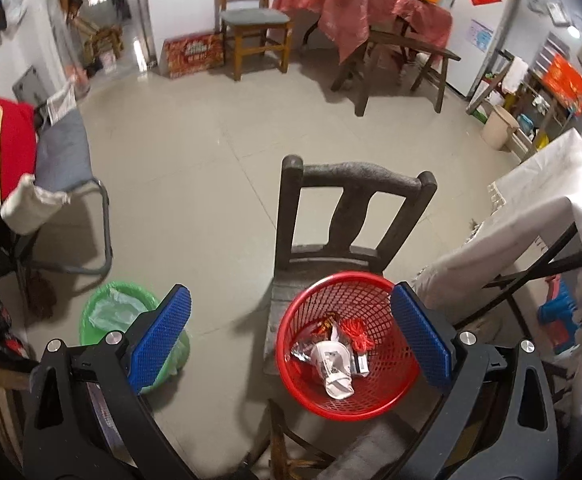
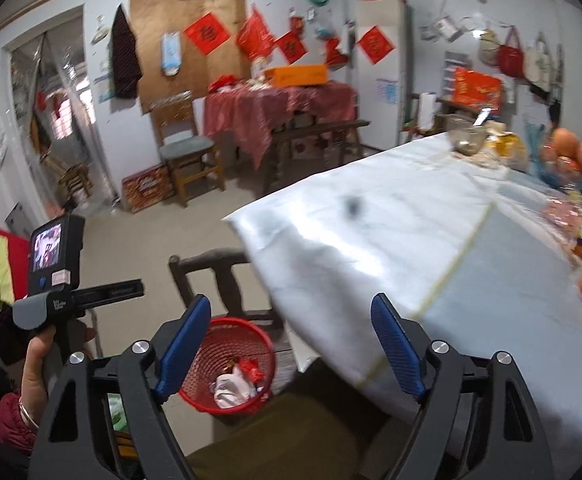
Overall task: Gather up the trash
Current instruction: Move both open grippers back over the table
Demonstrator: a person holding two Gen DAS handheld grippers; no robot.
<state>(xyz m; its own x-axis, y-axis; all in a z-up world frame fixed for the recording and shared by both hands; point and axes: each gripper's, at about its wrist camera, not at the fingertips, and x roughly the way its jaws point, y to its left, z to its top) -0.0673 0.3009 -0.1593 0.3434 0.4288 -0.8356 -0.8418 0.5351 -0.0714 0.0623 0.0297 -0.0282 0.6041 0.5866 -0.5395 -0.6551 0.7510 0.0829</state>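
So the red mesh basket (image 1: 347,344) sits on the seat of a dark wooden chair (image 1: 355,208), toward the seat's front right corner, and the trash is down in it: a crumpled white wrapper (image 1: 333,364), some silver foil bits and a red tasseled thing (image 1: 357,334). The left gripper (image 1: 291,336) hangs above it with blue pads spread wide, nothing between them. Green-lined bin (image 1: 131,320) stands on the floor left of the chair. The right gripper (image 2: 291,344) is open wide too, empty, over the near corner of the white-clothed table (image 2: 431,240). Fruit and wrappers (image 2: 579,208) crowd the table's far right edge, too blurry to sort out.
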